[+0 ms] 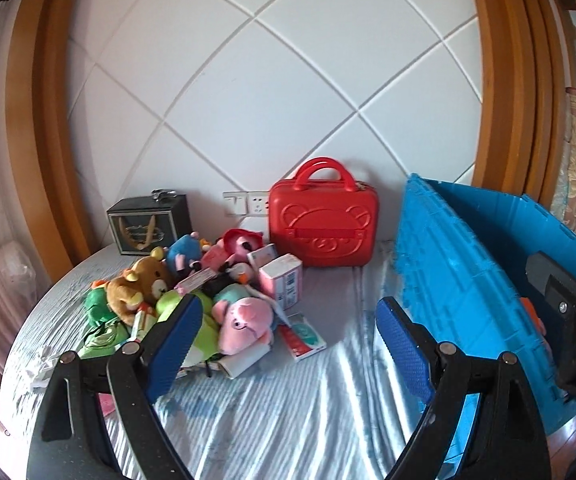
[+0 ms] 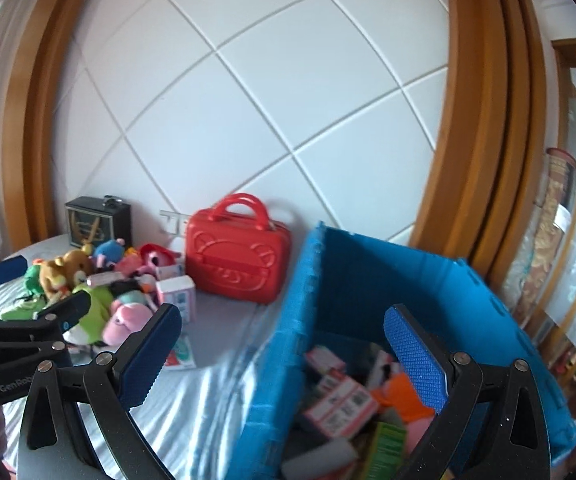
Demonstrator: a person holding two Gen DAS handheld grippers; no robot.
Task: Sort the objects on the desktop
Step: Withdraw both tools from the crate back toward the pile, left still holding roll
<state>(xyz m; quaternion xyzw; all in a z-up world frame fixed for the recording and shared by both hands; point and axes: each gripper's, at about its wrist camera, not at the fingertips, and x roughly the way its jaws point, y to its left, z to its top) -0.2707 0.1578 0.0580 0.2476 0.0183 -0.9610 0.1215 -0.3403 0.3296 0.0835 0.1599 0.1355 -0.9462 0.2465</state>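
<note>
- Blue ribbed pads line the left gripper, whose jaws stand wide apart with nothing between them, over the striped grey cloth of the counter.
- Left of that gripper lies a heap of soft toys: a brown bear, a pink pig, green ones and a blue one, mixed with small pink-and-white boxes.
- Just beside the heap, toward the camera, lies a flat red-and-green packet.
- Behind the heap a red case with a bear face stands upright against the white wall, near a small black box.
- At the right stands a blue crate, open at the top.
- Over the crate the right gripper is released too, its jaws spread and holding nothing.
- Inside the crate lie more pink-and-white boxes, something orange, perhaps a toy, and a green box; this part is blurred.
</note>
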